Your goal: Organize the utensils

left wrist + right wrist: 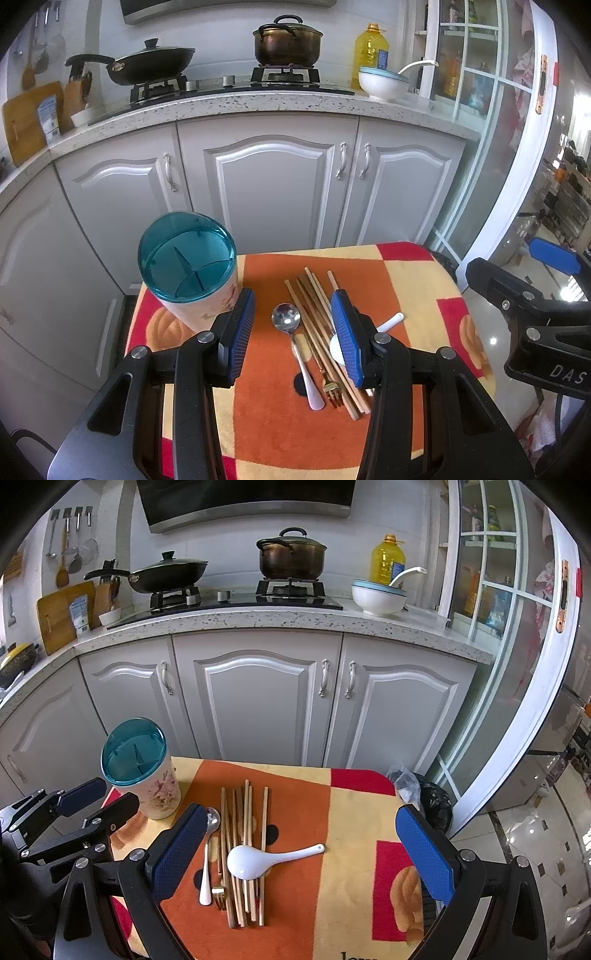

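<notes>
On the towel-covered table (pixel 354 812) my utensil holder (pixel 142 771) stands upright at the far left. Chopsticks (pixel 245 849), white spoon (pixel 258 860), metal spoon (pixel 208 849) and fork (pixel 219 890) lie loose centrally. My left gripper (pixel 293 332) and right gripper (pixel 301 853) hover, jaws apart, empty.

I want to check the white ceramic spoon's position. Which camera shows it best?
The right wrist view: the whole white ceramic spoon lies across the chopsticks. In the left wrist view the left tool hides most of it.

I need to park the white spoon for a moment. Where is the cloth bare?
Bare: the yellow and red patches of the cloth right of the white spoon, and the orange strip nearest the grippers. Crowded: chopsticks, metal spoon, fork, holder.
</notes>
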Demonstrator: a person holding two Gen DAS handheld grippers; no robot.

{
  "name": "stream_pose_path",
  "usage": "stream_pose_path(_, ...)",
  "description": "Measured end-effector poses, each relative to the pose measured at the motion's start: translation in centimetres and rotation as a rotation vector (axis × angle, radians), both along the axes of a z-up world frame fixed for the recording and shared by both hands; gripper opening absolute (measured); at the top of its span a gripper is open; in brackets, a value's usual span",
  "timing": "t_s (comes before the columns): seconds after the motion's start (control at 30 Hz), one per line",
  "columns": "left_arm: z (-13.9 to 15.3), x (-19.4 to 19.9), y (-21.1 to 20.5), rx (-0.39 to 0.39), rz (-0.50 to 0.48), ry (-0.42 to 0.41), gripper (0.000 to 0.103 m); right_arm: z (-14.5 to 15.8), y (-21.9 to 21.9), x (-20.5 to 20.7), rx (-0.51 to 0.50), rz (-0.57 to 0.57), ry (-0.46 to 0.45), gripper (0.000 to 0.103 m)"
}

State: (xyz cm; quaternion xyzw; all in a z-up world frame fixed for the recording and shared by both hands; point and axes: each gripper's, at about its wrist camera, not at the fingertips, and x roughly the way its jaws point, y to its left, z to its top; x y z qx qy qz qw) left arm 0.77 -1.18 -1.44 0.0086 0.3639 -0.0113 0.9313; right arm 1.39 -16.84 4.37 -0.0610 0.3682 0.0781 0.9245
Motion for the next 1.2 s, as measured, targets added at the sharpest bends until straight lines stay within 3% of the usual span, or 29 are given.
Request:
stream_pose_path(0.5,-0.8,1.7,-2.0,-0.017,-0.047,0.029,0.042,-0.3,-1.8,0.9,-0.018,-0.038,0.01,0.102)
stream_pose_path(1.2,-3.8,4.4,-4.1,-0.01,-0.075,0.093,0.042,-4.1,-4.5,3.4,-0.026,-0.067,0.095,0.102)
